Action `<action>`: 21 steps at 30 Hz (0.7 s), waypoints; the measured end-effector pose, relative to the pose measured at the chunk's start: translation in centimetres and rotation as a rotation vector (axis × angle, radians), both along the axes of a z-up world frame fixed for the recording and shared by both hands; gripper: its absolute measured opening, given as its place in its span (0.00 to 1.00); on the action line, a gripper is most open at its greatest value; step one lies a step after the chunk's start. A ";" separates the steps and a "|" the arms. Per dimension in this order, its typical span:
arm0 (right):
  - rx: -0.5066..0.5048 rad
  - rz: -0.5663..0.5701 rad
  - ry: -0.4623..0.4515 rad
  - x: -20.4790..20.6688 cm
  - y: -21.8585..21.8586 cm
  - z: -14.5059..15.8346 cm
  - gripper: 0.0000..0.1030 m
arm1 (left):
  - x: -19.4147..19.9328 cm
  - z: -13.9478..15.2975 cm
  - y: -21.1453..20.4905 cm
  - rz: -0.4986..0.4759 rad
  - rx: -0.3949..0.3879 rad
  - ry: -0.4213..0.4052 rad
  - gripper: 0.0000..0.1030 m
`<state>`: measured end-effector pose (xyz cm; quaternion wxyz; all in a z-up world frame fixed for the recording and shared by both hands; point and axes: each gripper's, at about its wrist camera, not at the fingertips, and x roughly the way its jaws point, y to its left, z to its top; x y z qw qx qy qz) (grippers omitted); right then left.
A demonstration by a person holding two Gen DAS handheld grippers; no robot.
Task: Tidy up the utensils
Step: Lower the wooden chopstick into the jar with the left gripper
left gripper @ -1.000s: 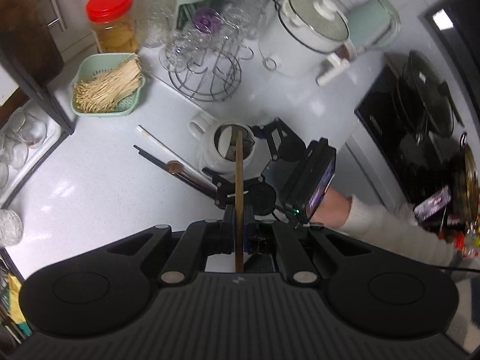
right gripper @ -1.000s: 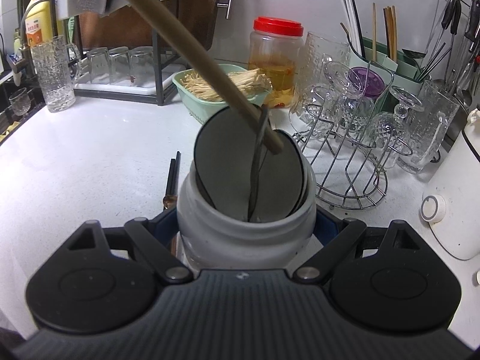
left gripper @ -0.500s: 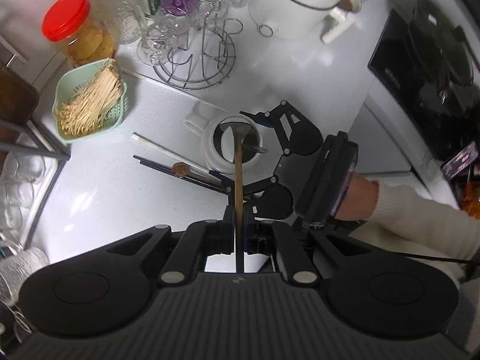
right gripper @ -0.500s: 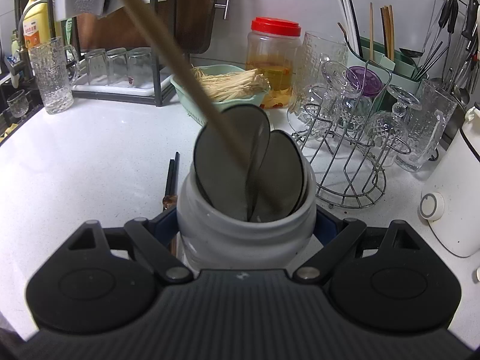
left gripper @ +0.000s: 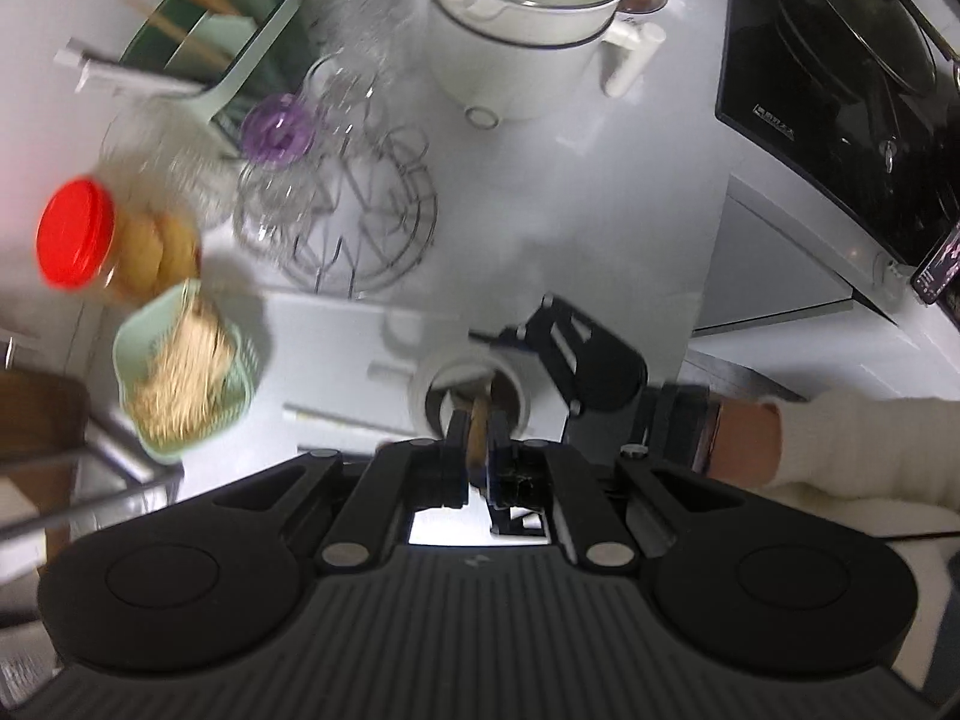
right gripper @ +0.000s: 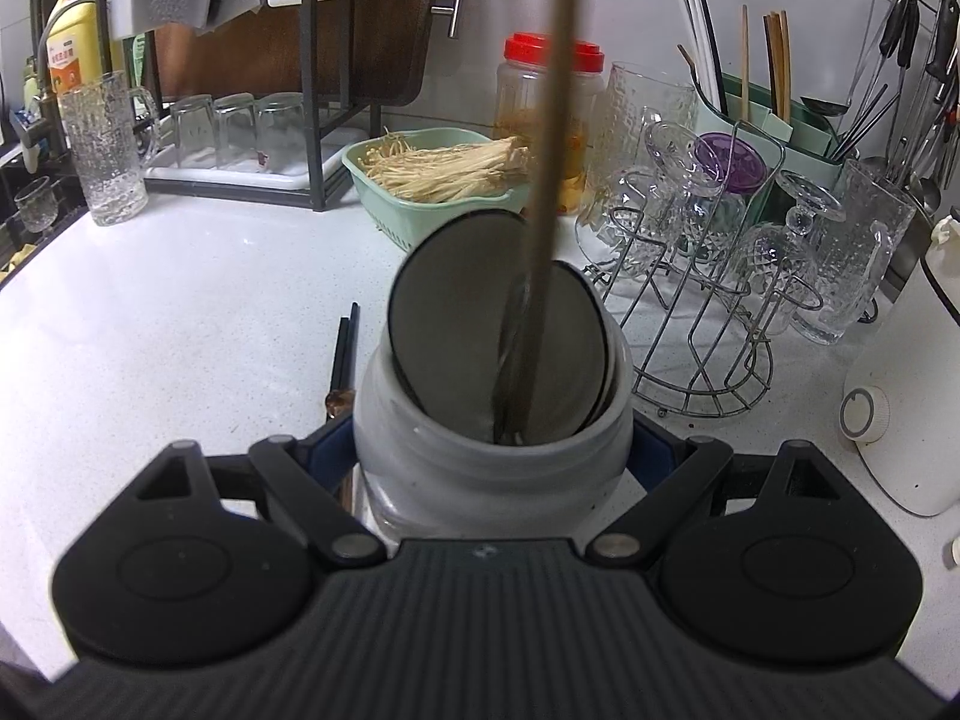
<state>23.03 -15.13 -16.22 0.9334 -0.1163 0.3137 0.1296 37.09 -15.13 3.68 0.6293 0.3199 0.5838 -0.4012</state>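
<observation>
left wrist view
left gripper (left gripper: 478,444): pointing straight down over the counter, jaws closed on a brown wooden utensil handle (left gripper: 478,427)
handle end: drops into the mouth of a white ceramic jar (left gripper: 427,391) directly below the fingertips
right gripper (left gripper: 591,360): black, just to the right of the jar, its linkage against the jar's side; a hand in a cream sleeve (left gripper: 864,450) carries it
counter (left gripper: 540,222): white; a white chopstick (left gripper: 336,420) lies on it left of the jar
other things: green basket (left gripper: 246,360) of pale enoki mushrooms, red-lidded jar (left gripper: 75,240), wire glass rack (left gripper: 360,228) with upturned glasses, white lidded pot (left gripper: 528,42), black cooktop (left gripper: 840,90) at right
sharpness: left side is motion-blurred

right wrist view
right gripper (right gripper: 492,456): jaws spread around the white ceramic jar (right gripper: 480,474), blue pads pressed to both of its sides, gripping it
jar contents: two dark round flat utensil heads (right gripper: 450,324) stand upright in it, overlapping
wooden handle (right gripper: 549,180): runs nearly upright from the top edge down into the jar, in front of the round heads
beside the jar: black chopsticks (right gripper: 345,348) and a brown spoon end (right gripper: 337,402) lie on the counter just left of it
behind: green basket (right gripper: 384,216) of mushrooms, red-lidded jar (right gripper: 552,114), wire rack (right gripper: 702,324) with glasses, green utensil holder (right gripper: 774,120) with chopsticks, textured glass mug (right gripper: 108,150) at far left
</observation>
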 end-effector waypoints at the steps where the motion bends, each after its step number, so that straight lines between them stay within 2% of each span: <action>1: 0.000 0.000 0.000 0.0 0.0 0.0 0.90 | 0.0 -0.2 -0.6 -0.013 0.000 -0.004 0.06; 8: -0.005 0.012 -0.003 0.0 0.0 0.0 0.90 | -0.1 -1.2 -3.2 -0.063 0.013 -0.032 0.06; 14: -0.006 0.020 -0.010 0.0 0.0 -0.1 0.90 | -0.7 -3.3 -3.3 -0.075 0.070 -0.030 0.06; 21: -0.006 0.022 -0.011 0.0 0.0 0.0 0.90 | 0.0 -3.2 -2.1 -0.021 0.029 -0.029 0.06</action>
